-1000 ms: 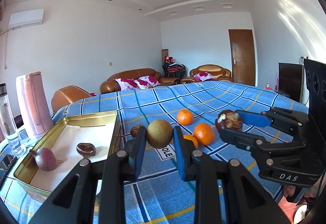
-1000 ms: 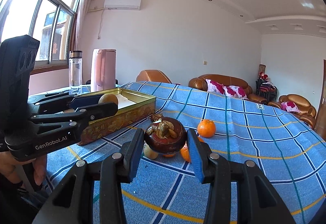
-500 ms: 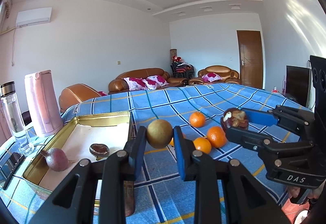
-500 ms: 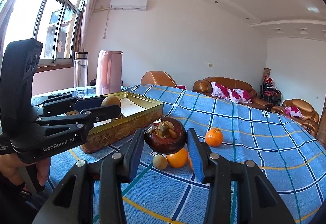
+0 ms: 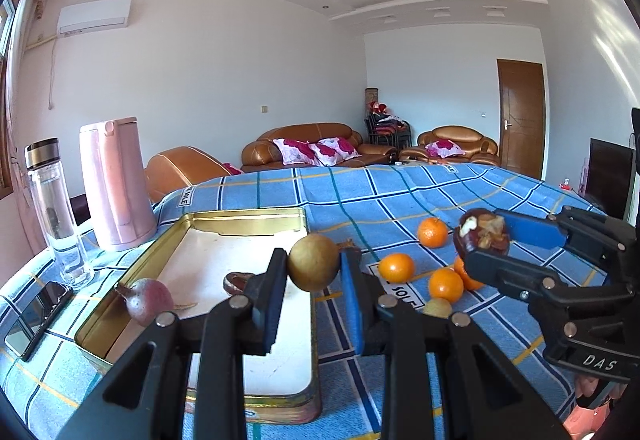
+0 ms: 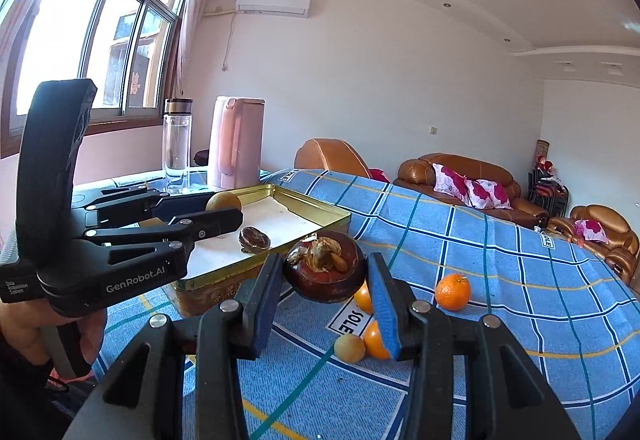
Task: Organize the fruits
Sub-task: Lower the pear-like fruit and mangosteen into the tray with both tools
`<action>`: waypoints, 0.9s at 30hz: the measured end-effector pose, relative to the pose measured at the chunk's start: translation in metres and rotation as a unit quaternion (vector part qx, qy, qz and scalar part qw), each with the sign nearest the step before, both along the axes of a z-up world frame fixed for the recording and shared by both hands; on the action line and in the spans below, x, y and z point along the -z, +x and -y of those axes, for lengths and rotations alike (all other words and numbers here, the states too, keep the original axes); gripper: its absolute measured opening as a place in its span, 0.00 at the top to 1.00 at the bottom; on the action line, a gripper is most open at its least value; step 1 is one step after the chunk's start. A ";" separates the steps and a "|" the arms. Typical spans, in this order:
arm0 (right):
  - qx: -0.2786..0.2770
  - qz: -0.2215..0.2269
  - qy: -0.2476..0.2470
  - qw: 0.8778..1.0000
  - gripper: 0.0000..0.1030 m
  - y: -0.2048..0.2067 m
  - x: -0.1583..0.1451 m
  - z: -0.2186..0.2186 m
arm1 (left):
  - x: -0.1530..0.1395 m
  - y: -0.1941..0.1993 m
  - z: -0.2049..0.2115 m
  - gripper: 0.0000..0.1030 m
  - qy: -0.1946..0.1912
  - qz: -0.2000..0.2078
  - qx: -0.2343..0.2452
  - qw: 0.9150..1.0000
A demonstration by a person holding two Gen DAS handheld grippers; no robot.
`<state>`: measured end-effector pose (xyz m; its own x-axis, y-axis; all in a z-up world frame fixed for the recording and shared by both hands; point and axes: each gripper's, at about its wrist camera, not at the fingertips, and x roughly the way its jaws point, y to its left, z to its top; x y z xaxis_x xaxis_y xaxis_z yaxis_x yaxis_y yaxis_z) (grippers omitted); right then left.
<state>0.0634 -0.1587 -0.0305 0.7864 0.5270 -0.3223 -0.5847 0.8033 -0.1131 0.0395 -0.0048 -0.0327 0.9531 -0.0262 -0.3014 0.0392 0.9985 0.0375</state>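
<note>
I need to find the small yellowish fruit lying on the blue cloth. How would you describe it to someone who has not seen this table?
Start at the gold tin tray on the blue checked cloth, then look to the loose fruit beside it. The small yellowish fruit lies at the near edge of that group, touching an orange. It alone there is dull tan and smaller than the oranges.

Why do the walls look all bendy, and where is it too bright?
Left wrist view: the fisheye lens curves the walls and blackens the corners; sun streaks the white right wall. Right wrist view: the big window is glaring white; the dark brown mangosteen stays sharp.
</note>
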 end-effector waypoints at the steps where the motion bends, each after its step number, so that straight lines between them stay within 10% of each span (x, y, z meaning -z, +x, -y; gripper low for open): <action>1: -0.002 0.000 -0.001 1.000 0.56 0.001 -0.001 -0.004 | 0.000 0.001 -0.003 0.72 -0.001 -0.001 -0.003 1.000; 27: -0.049 -0.008 -0.043 0.998 0.56 0.033 -0.018 -0.077 | 0.000 0.019 -0.068 0.72 -0.013 -0.041 -0.080 0.996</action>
